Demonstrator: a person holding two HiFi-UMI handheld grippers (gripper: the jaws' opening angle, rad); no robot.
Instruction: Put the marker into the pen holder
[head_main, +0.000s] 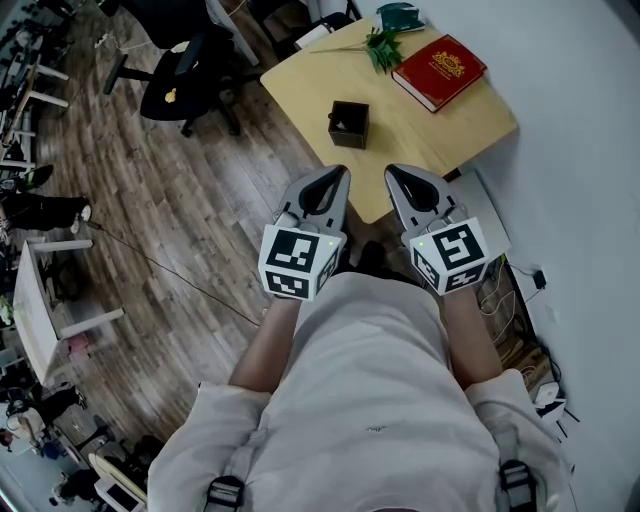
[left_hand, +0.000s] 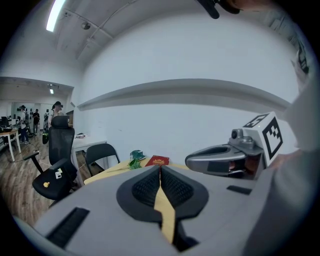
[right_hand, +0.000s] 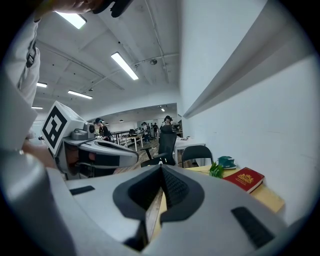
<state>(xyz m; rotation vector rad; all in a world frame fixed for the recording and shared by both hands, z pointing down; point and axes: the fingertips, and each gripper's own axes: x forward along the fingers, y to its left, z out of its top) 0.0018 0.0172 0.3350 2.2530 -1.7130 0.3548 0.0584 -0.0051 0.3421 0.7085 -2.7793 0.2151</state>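
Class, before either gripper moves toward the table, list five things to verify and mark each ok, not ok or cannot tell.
1. Holder upright on table: ok.
2. Marker located: not ok, no view shows it.
3. Left gripper shut and empty: ok.
4. Right gripper shut and empty: ok.
5. Way to the holder free, with book and plant lying beyond it: ok.
6. Room inside holder: cannot tell, its inside is dark.

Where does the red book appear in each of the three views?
Head view: red book, upper right.
Left gripper view: red book, small, at the centre.
Right gripper view: red book, right, below the middle.
Shared landmark: green leaves lying just beside it in all three.
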